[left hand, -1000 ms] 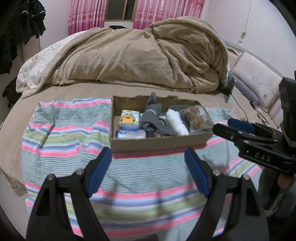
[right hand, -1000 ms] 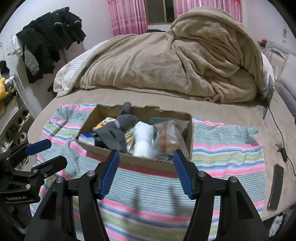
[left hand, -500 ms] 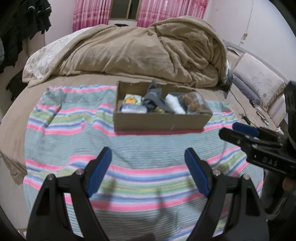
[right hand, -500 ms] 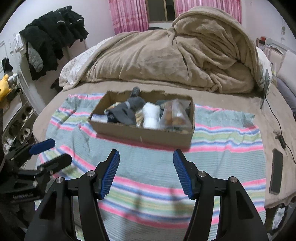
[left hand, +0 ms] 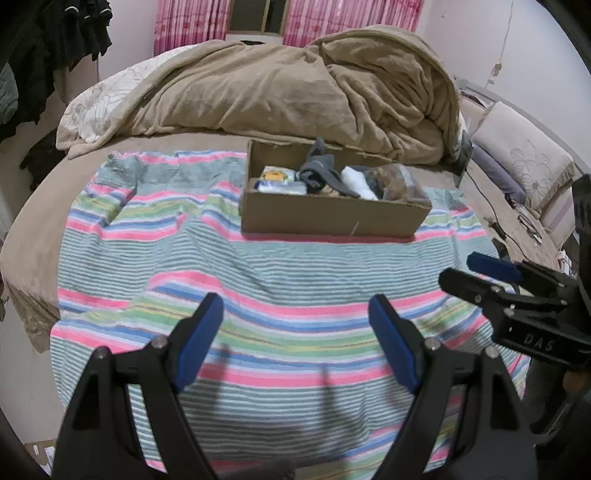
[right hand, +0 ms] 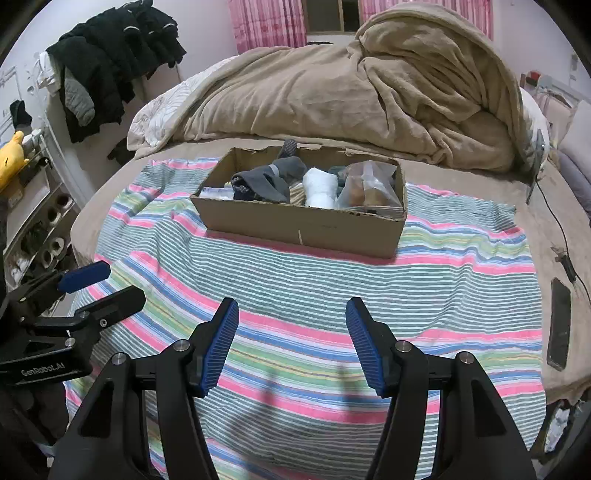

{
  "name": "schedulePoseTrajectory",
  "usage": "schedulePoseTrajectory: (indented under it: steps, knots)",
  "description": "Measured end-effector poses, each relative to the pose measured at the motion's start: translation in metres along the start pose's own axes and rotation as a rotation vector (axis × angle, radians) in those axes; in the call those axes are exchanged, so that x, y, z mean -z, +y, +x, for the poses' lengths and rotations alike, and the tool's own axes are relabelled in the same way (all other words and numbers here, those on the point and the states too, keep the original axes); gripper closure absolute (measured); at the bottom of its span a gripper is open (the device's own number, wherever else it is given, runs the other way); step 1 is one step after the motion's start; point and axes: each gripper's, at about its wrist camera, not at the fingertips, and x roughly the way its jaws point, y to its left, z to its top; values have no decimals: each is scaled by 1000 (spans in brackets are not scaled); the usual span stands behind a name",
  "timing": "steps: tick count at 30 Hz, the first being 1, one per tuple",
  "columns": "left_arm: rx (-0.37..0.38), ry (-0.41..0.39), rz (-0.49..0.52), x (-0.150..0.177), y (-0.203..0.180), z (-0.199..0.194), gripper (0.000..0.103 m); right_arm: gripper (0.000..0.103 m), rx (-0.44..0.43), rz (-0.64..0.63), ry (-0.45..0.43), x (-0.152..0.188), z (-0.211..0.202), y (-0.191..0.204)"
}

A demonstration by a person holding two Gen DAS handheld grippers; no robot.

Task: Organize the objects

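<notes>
Across the upper half of both views lies a heaped tan blanket [left hand: 295, 88] on the bed, with pink curtains [right hand: 266, 22] at the top edge behind it. Below the blanket, filling the middle and lower frame, a striped cloth [left hand: 280, 266] in pink, green, blue and grey is spread flat over the brown bedsheet [right hand: 546, 206]. At upper left of the right wrist view, black clothes [right hand: 107, 66] hang against the wall. On the far part of the striped cloth, above frame centre, sits an open cardboard box [left hand: 332, 216]; it holds a dark grey sock [right hand: 273, 179], a white rolled cloth [right hand: 320, 186], a clear plastic bag [right hand: 369, 186] of brownish contents at its right end, and a small yellow-printed packet [left hand: 275, 175] at its left end. At the right edge of the right wrist view a dark phone [right hand: 559, 328] lies on the bedsheet, just off the cloth. Along the bottom, the left gripper [left hand: 295, 339] hangs over the near cloth with its blue-padded jaws spread wide and nothing between them. Likewise the right gripper [right hand: 291, 345] hovers well short of the box, jaws wide apart and holding nothing.
</notes>
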Motion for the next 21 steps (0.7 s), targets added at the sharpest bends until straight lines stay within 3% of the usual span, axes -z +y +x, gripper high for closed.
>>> schedulePoseTrajectory:
  steps: [21]
  knots:
    - [-7,4,14,-4,-3,5,21,39,-19,16,14,0,7,-5]
